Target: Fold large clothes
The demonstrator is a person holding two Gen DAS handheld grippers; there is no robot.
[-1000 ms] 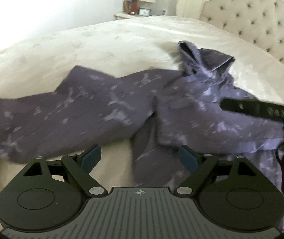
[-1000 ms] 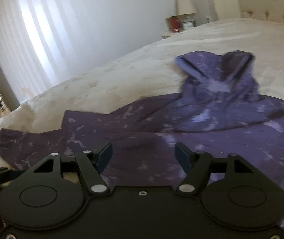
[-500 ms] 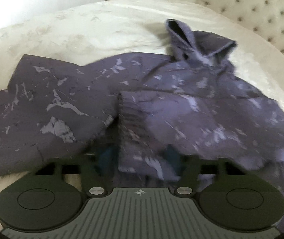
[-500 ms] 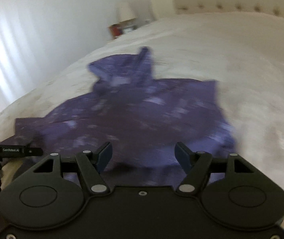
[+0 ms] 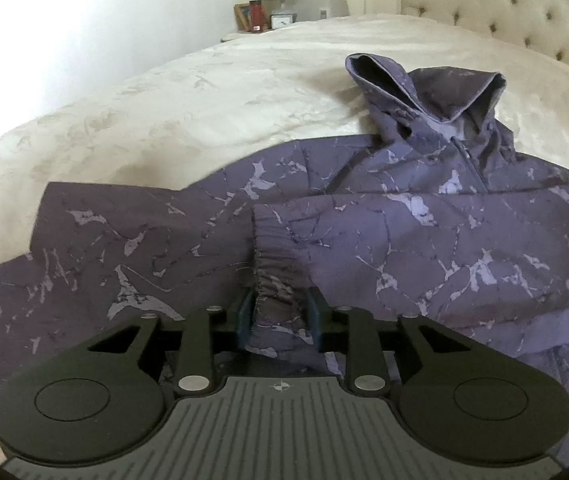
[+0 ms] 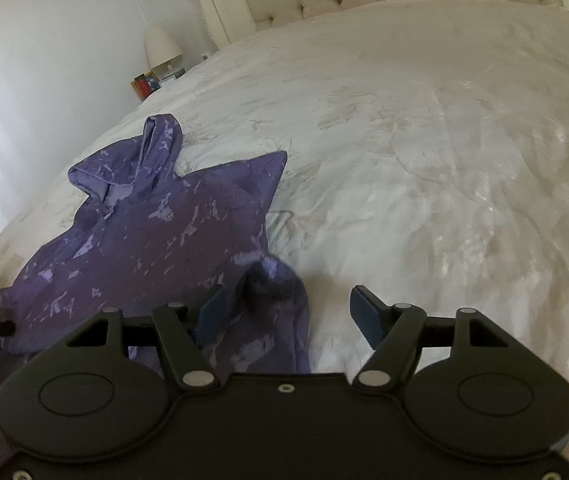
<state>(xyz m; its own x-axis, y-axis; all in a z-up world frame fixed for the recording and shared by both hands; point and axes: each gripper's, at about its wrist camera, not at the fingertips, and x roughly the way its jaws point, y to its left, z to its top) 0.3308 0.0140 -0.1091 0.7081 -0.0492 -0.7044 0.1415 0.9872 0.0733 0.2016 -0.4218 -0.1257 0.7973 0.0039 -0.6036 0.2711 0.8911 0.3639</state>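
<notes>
Two claws work a purple hooded jacket (image 5: 404, 240) spread across the cream bed (image 5: 204, 92): left claw (image 5: 280, 314), low centre, has closed onto the sleeve cuff (image 5: 276, 280); right claw (image 6: 288, 312) stands apart.

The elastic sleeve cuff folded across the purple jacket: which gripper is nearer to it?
Left. The left gripper has closed its jaws on the sleeve cuff. The right gripper is open, over the jacket's other edge, apart from that cuff.
</notes>
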